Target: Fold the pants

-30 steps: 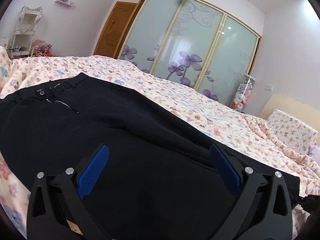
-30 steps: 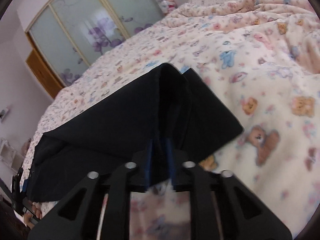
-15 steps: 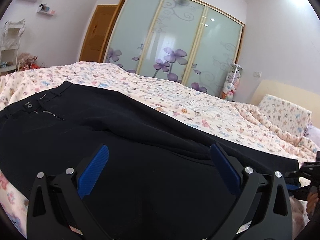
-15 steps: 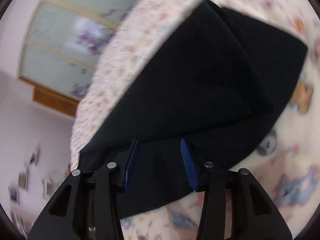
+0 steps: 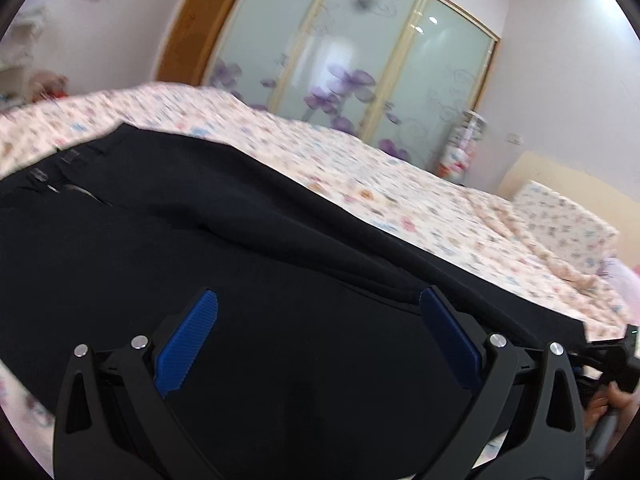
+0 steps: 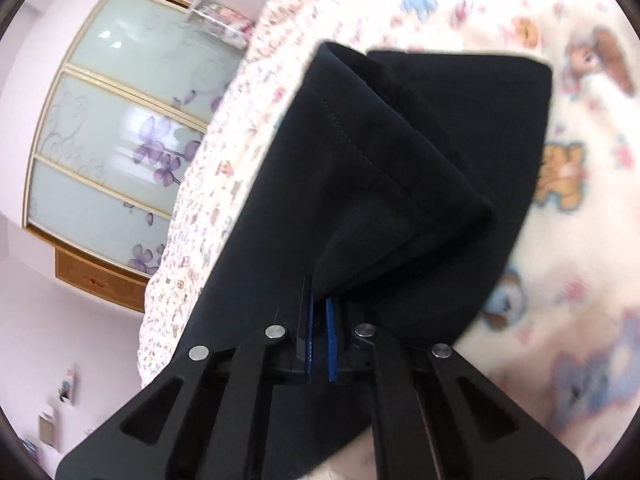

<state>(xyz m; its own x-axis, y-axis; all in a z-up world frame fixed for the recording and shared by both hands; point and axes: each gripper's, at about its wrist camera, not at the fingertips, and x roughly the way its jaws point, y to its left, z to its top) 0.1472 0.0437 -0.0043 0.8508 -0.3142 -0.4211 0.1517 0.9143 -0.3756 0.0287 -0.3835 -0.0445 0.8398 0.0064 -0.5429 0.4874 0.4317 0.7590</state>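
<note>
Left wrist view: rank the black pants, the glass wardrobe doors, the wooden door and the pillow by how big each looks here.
1. black pants, though nearness to the camera inflates them
2. glass wardrobe doors
3. wooden door and pillow: too alike to rank, and the door is partly cut off.

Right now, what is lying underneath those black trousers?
The black trousers lie on a bedspread printed with cartoon bears, which shows around them on every visible side. What sits directly beneath the cloth is covered. The right gripper pinches a fold at the hem end.
</note>
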